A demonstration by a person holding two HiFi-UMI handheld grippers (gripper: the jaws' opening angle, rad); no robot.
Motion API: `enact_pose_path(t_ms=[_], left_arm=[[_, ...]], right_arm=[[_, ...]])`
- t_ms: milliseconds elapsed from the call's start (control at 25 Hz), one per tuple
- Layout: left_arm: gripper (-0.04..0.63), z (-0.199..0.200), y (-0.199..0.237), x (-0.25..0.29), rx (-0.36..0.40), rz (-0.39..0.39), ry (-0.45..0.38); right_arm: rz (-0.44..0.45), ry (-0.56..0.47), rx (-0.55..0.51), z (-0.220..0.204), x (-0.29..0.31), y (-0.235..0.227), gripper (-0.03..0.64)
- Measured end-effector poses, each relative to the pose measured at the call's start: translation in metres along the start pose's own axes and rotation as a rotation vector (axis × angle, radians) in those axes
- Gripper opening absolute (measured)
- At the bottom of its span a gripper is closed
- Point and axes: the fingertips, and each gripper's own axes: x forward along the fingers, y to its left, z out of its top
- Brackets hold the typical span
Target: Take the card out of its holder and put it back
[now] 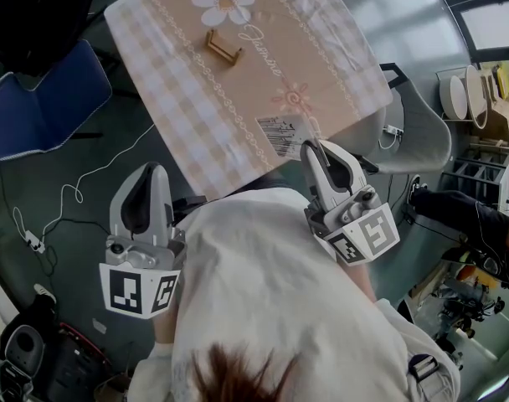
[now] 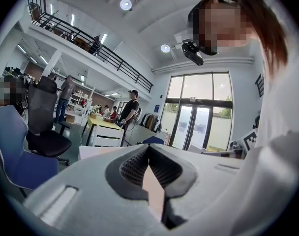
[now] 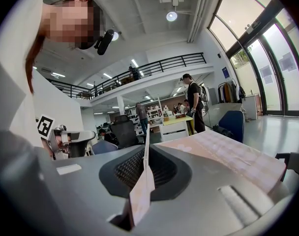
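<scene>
Gripping the card (image 1: 281,134) by one edge, the right claw (image 3: 146,149) holds it at mid-frame over the table (image 1: 347,65), well apart from the wooden holder (image 1: 223,47) at upper centre. The card is probably light, thin and bendable, so keep the grip near the edge. The left claw (image 2: 149,146) is closed and empty.

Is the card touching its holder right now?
Apart. Head view: the card is pinched in the right hand-held gripper, with bare tablecloth between it and the holder.
</scene>
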Motion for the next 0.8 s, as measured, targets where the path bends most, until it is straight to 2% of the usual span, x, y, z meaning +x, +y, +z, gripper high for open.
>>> enact_pose_path(t_ms=[520, 800], left_arm=[[0.0, 0.0, 0.01, 0.001, -0.022, 0.055, -0.001], [0.0, -0.006, 0.013, 0.005, -0.071, 0.082, 0.013]], right_arm=[[0.007, 0.005, -0.009, 0.001, 0.004, -0.003, 0.018], [-0.01, -0.002, 0.008, 0.002, 0.003, -0.009, 0.018]])
